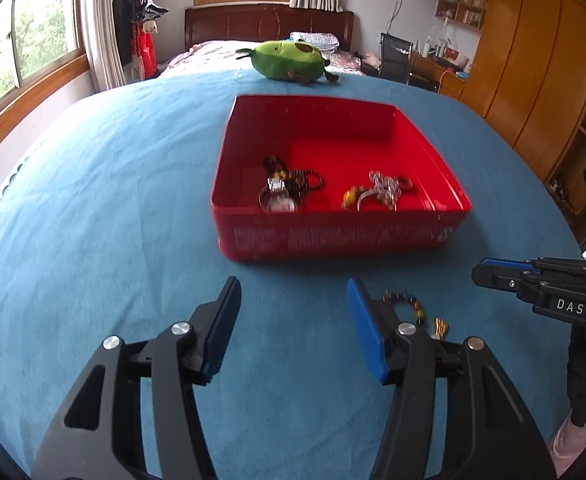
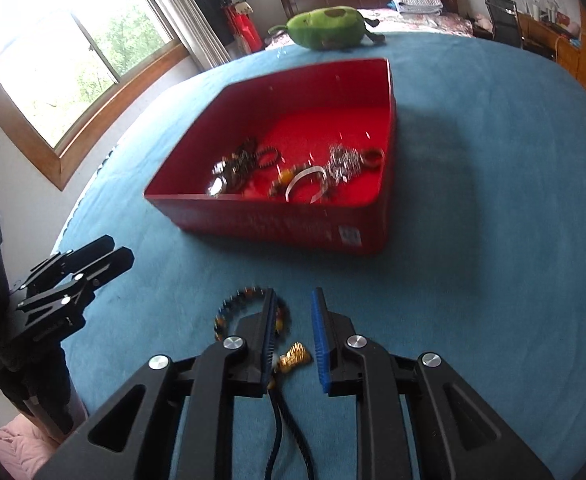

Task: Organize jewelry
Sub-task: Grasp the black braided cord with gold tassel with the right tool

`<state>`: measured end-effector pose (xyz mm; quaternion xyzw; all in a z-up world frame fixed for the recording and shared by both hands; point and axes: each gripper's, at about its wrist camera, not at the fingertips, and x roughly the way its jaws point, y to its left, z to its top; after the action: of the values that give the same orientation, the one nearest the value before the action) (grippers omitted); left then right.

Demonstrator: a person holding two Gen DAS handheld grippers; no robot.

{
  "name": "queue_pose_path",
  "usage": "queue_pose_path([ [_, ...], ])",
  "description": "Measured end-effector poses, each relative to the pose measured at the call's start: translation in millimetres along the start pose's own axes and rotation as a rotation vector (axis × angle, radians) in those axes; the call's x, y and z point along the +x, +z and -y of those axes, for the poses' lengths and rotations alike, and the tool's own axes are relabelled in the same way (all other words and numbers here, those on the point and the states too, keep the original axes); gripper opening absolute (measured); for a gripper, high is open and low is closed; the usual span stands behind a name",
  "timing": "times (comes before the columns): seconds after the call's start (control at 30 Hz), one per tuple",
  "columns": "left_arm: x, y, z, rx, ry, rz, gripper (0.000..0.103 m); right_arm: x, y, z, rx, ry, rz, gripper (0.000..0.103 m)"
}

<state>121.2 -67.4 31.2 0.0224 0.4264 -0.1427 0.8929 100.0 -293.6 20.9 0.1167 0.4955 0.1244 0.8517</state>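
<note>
Right gripper (image 2: 293, 330), parted narrowly over the beaded bracelet (image 2: 229, 308) on the blue table (image 2: 473, 280), could snag only its gold charm (image 2: 293, 356) and drop it short of the red box (image 2: 277, 220).

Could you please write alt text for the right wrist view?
The right hand-held gripper, open, hovers over a beaded bracelet with a gold charm on a blue cloth. Beyond sits a red box holding jewelry.

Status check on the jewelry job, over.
Left gripper open, empty. Right gripper open over beaded bracelet on blue cloth. Red box ahead, path unobstructed.
</note>
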Motion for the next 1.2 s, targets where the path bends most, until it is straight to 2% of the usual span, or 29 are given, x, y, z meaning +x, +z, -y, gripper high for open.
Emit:
queue_pose_path([
  [0.1,3,-12,1,-0.01,-0.009,-0.02,0.062,3,-10,1,0.004,-0.01,-0.011,0.023],
  [0.67,3,-49,8,-0.013,0.007,-0.06,0.067,12,-46,-6,-0.001,-0.042,-0.045,0.035],
  [0.8,1,-55,9,-0.012,0.001,-0.065,0.072,12,-50,-11,-0.018,-0.048,-0.052,0.04],
  [0.93,-4,-59,9,-0.011,0.008,-0.057,0.077,12,-54,-14,-0.03,-0.067,-0.05,0.052],
  [1.1,-8,-62,6,-0.025,0.007,-0.057,0.08,9,-57,-16,-0.035,-0.092,-0.04,0.062],
  [1.17,-9,-63,5,-0.031,0.006,-0.057,0.081,8,-58,-17,-0.039,-0.111,-0.033,0.072],
  [1.2,-9,-63,5,-0.032,0.005,-0.057,0.082,8,-59,-18,-0.041,-0.117,-0.031,0.073],
])
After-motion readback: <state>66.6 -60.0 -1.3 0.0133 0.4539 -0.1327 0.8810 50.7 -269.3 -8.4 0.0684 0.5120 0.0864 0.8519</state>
